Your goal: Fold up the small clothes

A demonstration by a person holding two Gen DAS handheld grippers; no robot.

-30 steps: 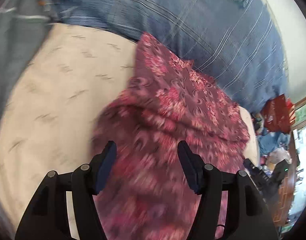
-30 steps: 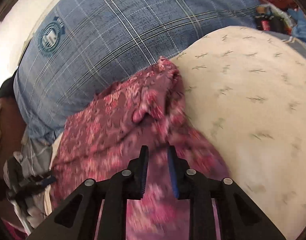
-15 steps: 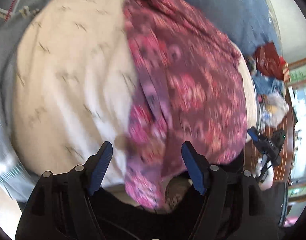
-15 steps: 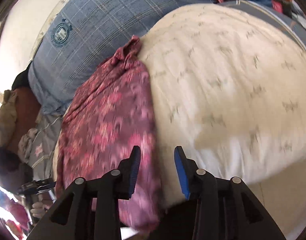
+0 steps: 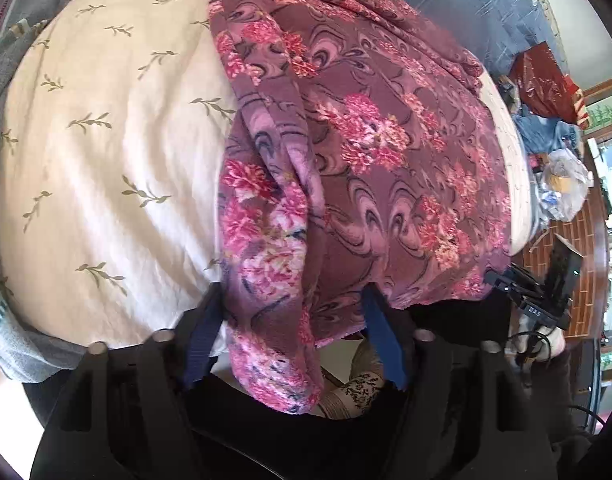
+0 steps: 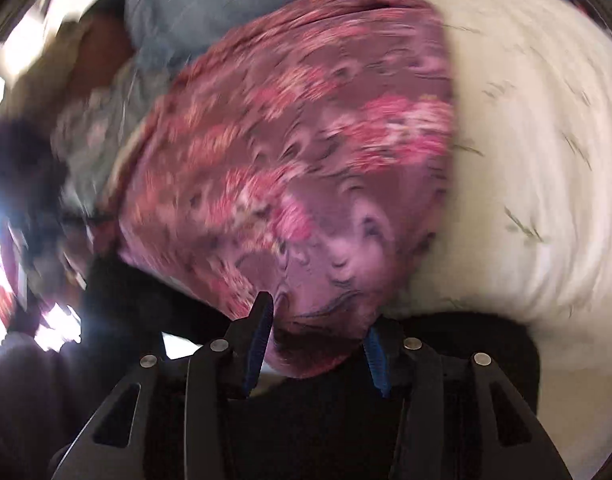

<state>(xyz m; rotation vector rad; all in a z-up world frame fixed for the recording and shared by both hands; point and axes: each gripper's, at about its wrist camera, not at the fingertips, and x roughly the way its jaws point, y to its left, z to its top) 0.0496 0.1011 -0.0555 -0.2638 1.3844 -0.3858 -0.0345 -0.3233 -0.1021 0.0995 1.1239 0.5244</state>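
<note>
Cream leaf-print bedcover [image 5: 106,152] — blue plaid pillow [image 5: 486,8]

Each tool, left [image 5: 294,344] and right [image 6: 318,344], has a black frame, silver screws and blue finger pads [image 5: 200,344].

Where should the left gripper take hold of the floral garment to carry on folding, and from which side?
Grip the floral garment at its near hem, on the folded strip that hangs over the edge of the cream bedding. Come from the near side, from above: that strip already sits between the left gripper pads, which have just been closing but look short of pressing it.
</note>
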